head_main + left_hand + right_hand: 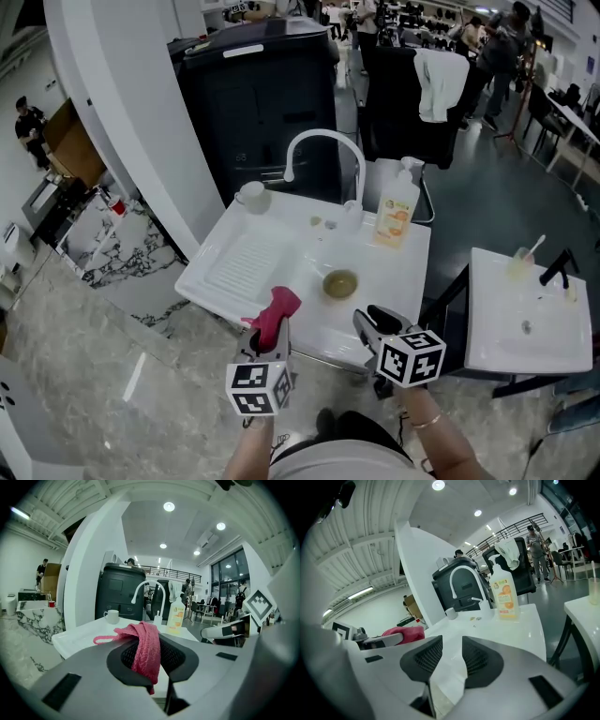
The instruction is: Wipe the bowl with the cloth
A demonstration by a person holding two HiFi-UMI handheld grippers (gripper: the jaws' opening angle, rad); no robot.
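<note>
A small olive-brown bowl sits in the basin of the white sink unit. My left gripper hangs at the unit's front edge, left of the bowl, shut on a pink knitted cloth. In the left gripper view the cloth is pinched between the dark pads and drapes over them. My right gripper is at the front edge, below and right of the bowl. In the right gripper view its pads stand apart with nothing between them. The bowl is hidden in both gripper views.
A curved white faucet rises behind the basin, an orange soap bottle stands at its right and a white cup at the back left. A ribbed drainboard lies left. A second white table stands at the right.
</note>
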